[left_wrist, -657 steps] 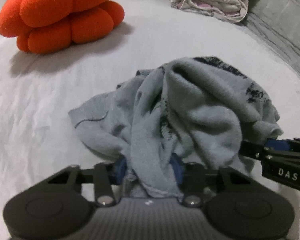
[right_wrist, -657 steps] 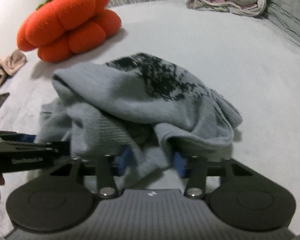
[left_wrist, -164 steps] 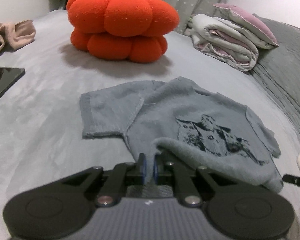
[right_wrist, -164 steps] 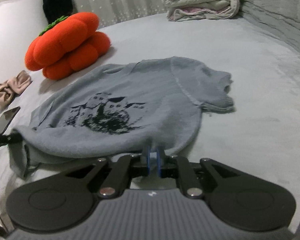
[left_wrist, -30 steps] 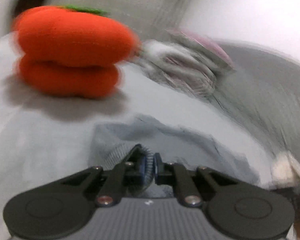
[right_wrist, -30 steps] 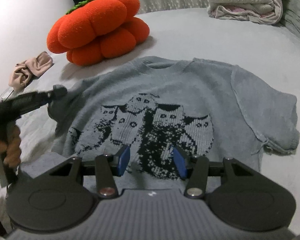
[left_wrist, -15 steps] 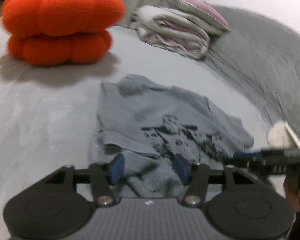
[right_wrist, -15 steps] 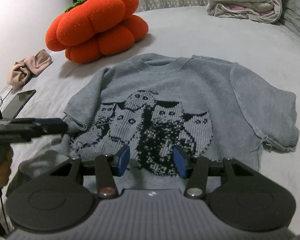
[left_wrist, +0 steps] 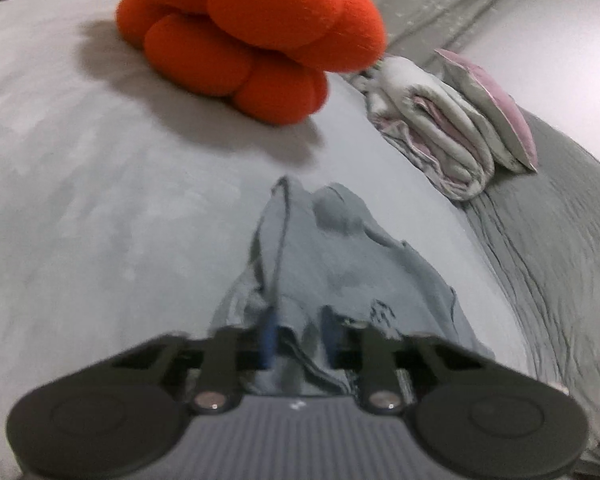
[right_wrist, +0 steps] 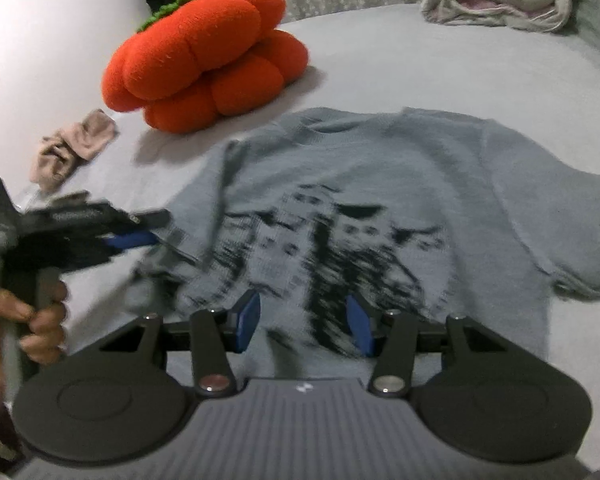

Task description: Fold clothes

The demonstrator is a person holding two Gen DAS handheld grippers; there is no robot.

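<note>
Mostly flat on the bed [right_wrist: 380, 60], the grey knit sweater [right_wrist: 480, 184] shows a dark blurred print, its sleeve side rumpled. Left gripper [left_wrist: 298, 340] has clamped a bunched fold there; right gripper [right_wrist: 303, 322] hangs half open over the hem, gripping nothing.

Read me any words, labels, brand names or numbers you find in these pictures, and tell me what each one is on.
No text can be read.
Pale lettering on the side of the left gripper, in the right wrist view: too blurred to read.
The grey sweater carries a dark picture print, no words.
</note>
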